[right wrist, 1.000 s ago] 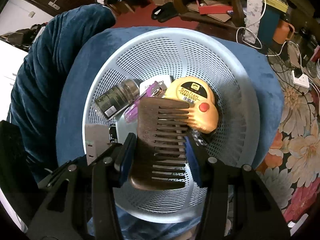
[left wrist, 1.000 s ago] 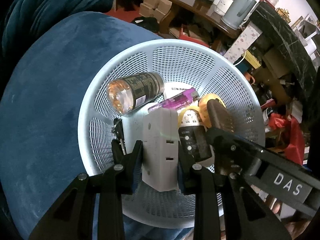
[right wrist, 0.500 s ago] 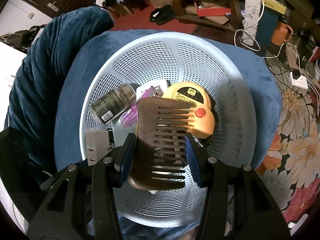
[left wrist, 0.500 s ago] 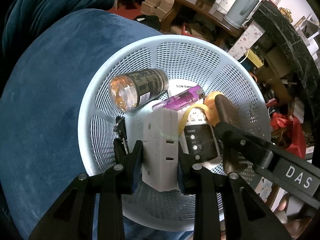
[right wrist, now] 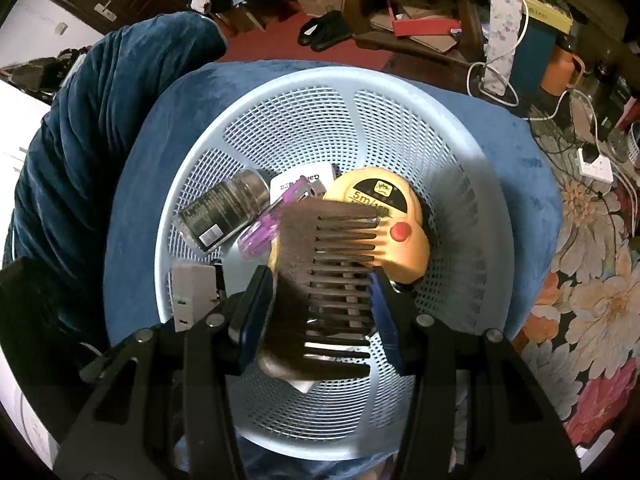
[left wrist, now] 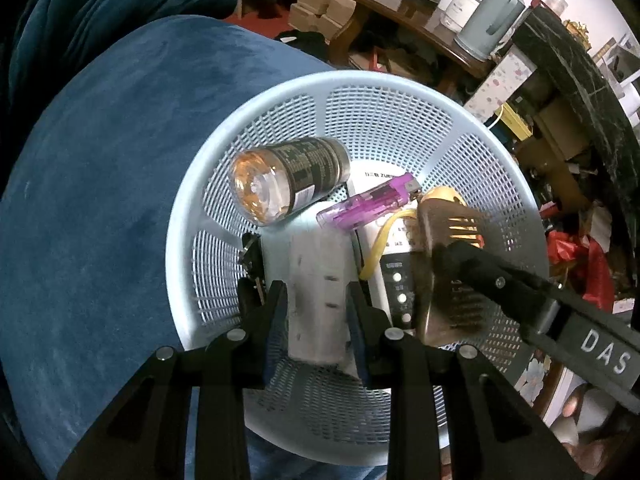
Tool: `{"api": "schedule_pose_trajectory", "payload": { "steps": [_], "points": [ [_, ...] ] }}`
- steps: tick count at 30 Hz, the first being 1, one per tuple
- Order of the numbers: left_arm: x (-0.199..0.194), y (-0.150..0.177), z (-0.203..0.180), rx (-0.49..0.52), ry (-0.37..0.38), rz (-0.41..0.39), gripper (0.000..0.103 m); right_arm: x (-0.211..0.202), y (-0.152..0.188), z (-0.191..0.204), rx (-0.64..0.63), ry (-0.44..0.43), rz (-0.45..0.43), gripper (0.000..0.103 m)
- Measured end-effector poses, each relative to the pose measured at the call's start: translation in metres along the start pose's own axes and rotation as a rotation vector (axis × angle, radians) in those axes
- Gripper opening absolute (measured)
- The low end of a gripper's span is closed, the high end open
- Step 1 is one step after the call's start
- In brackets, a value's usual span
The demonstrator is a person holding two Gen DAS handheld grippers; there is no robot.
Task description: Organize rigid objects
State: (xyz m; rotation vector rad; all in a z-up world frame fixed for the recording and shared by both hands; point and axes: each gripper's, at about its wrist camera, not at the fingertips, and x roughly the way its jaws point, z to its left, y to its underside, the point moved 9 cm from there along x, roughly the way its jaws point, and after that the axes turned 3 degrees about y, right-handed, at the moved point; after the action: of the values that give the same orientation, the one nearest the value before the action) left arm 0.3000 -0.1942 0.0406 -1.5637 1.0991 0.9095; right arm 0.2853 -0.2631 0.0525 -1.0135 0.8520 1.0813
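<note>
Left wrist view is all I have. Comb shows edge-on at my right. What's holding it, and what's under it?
Observer: The right gripper is shut on the brown wide-tooth comb, one pad against its spine, the other at the tooth tips.
Operator: And below it?
Observer: A yellow tape measure with a red button lies in the light blue basket, partly covered by the comb.
Operator: Any label on the tape?
Observer: A black round label reads 5m; the rest is hidden by the comb.
Operator: What's past the basket on that side?
Observer: A floral rug with a white power strip and cables.
</note>
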Motion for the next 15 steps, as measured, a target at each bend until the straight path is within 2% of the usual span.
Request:
{"api": "schedule_pose_trajectory", "payload": {
  "steps": [1,2,3,4,5,6,7,8,9,15],
  "points": [
    [-0.001,-0.001,0.0,-0.002,-0.004,-0.002,0.035,-0.001,0.0,-0.001,-0.012,0.016,-0.004,0.051],
    [-0.003,-0.001,0.001,-0.003,-0.008,-0.006,0.045,-0.002,0.0,-0.001,-0.023,0.029,-0.007,0.051],
    [-0.005,-0.002,0.001,-0.005,-0.012,-0.012,0.065,-0.004,0.0,-0.001,-0.032,0.036,-0.009,0.051],
    [-0.007,-0.003,0.002,-0.009,-0.013,-0.022,0.076,-0.005,0.0,-0.001,-0.039,0.039,-0.009,0.052],
    [-0.009,-0.002,0.002,-0.006,-0.021,-0.028,0.086,-0.006,0.001,0.0,-0.047,0.043,-0.01,0.06],
    [-0.012,-0.003,0.002,-0.003,-0.019,-0.036,0.095,-0.01,0.0,-0.001,-0.049,0.047,-0.023,0.074],
    [-0.014,-0.003,0.001,-0.002,-0.013,-0.04,0.098,-0.014,-0.002,-0.001,-0.051,0.05,-0.039,0.081],
    [-0.016,-0.003,0.001,-0.002,-0.011,-0.045,0.1,-0.019,-0.003,-0.002,-0.056,0.053,-0.057,0.093],
    [-0.019,-0.003,0.001,0.0,-0.014,-0.053,0.1,-0.022,-0.004,-0.001,-0.06,0.056,-0.069,0.098],
    [-0.03,-0.001,0.007,0.003,-0.069,-0.077,0.102,-0.031,-0.002,-0.001,-0.095,0.106,-0.086,0.103]
  ]
}}
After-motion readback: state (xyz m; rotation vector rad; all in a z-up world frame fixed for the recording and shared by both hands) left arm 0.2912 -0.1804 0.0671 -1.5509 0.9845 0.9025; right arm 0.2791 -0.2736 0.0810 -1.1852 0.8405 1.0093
